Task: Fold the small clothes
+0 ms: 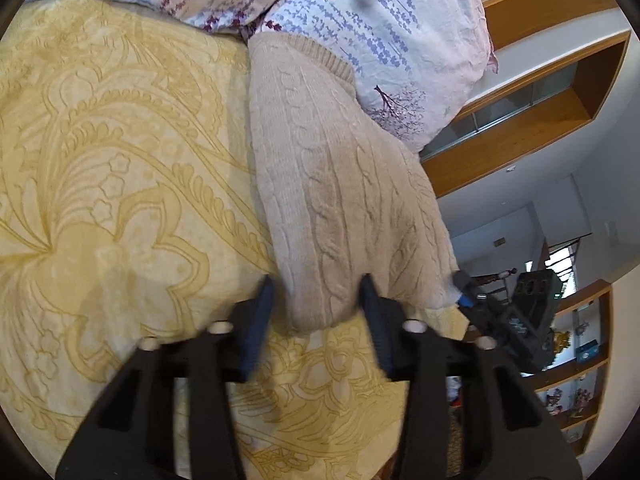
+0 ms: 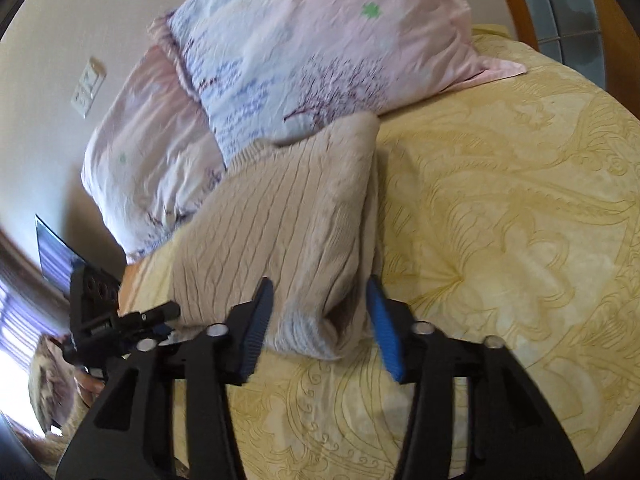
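A beige cable-knit sweater (image 1: pixel 336 184) lies folded on the yellow patterned bedspread (image 1: pixel 120 200), its far end against the floral pillows. My left gripper (image 1: pixel 318 300) is open, its jaws either side of the sweater's near folded corner. In the right wrist view the sweater (image 2: pixel 288 216) shows ribbed, with a fold running along its right side. My right gripper (image 2: pixel 320 312) is open, its blue-padded jaws either side of the sweater's near end. The right gripper also shows in the left wrist view (image 1: pixel 508 304), and the left gripper shows in the right wrist view (image 2: pixel 116 320).
Two floral pillows (image 2: pixel 304 40) lean at the head of the bed, touching the sweater. Wooden shelves (image 1: pixel 540 92) and a bookcase (image 1: pixel 580 360) stand beyond the bed edge. The bedspread (image 2: pixel 520 220) spreads wide beside the sweater.
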A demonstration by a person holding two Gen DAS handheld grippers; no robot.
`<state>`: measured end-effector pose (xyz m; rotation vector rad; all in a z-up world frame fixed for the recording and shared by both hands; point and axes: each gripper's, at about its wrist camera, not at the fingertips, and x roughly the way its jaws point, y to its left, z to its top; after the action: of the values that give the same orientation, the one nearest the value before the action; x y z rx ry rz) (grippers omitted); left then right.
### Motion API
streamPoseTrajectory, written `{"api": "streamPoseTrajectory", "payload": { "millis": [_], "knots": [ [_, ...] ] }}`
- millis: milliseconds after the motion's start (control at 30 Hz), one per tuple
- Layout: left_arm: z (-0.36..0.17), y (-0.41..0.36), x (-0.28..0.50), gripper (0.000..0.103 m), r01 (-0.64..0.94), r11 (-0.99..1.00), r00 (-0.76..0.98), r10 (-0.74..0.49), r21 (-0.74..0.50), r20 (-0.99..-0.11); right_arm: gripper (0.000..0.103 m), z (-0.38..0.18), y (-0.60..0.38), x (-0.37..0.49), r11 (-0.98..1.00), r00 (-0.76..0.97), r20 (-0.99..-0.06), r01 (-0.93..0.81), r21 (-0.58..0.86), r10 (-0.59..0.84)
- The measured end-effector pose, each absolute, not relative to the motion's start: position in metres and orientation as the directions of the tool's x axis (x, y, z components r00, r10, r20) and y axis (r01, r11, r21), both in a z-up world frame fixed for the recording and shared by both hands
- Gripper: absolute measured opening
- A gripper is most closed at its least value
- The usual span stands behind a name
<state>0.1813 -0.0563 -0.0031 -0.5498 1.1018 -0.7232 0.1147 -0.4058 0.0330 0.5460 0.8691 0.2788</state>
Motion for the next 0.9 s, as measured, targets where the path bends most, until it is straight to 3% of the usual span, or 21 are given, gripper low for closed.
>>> {"api": "streamPoseTrajectory", "payload": {
  "millis": [100, 233, 400, 533, 633, 667, 700, 767, 900],
  "knots": [
    [-0.001, -0.056, 0.179, 0.019, 0.270, 0.657, 0.274, -0.753, -0.704, -0.598, 0.011, 0.043, -0.406, 0.110, 0.847, 0.668, -0.624, -0.019, 0.531, 0.406],
    [0.009, -0.054, 0.169, 0.016, 0.305, 0.647, 0.292, -0.762, -0.699, -0.578, 0.010, 0.069, -0.414, 0.095, 0.874, 0.754, -0.561, -0.035, 0.485, 0.342],
    [0.001, -0.055, 0.158, 0.014, 0.305, 0.658, 0.284, -0.753, -0.689, -0.593, 0.010, 0.034, -0.413, 0.106, 0.926, 0.665, -0.708, 0.064, 0.372, 0.239],
    [-0.008, -0.053, 0.158, 0.015, 0.279, 0.652, 0.277, -0.758, -0.705, -0.591, 0.010, 0.014, -0.418, 0.112, 0.902, 0.627, -0.733, 0.111, 0.417, 0.262],
    [0.001, -0.052, 0.158, 0.021, 0.289, 0.652, 0.276, -0.758, -0.701, -0.591, 0.016, 0.021, -0.424, 0.111, 0.886, 0.626, -0.723, 0.108, 0.451, 0.292],
    [0.004, -0.050, 0.157, 0.028, 0.289, 0.652, 0.282, -0.758, -0.701, -0.589, 0.027, 0.025, -0.427, 0.111, 0.877, 0.632, -0.713, 0.107, 0.468, 0.304],
    [0.009, -0.048, 0.157, 0.043, 0.291, 0.653, 0.295, -0.757, -0.699, -0.583, 0.038, 0.031, -0.433, 0.109, 0.864, 0.648, -0.696, 0.114, 0.490, 0.310],
    [0.021, -0.043, 0.160, 0.062, 0.297, 0.652, 0.327, -0.756, -0.698, -0.567, 0.047, 0.038, -0.442, 0.112, 0.829, 0.674, -0.658, 0.119, 0.546, 0.337],
    [0.032, -0.044, 0.177, 0.073, 0.276, 0.683, 0.360, -0.726, -0.676, -0.586, 0.047, 0.036, -0.445, 0.142, 0.766, 0.659, -0.631, 0.129, 0.630, 0.409]
  ]
}}
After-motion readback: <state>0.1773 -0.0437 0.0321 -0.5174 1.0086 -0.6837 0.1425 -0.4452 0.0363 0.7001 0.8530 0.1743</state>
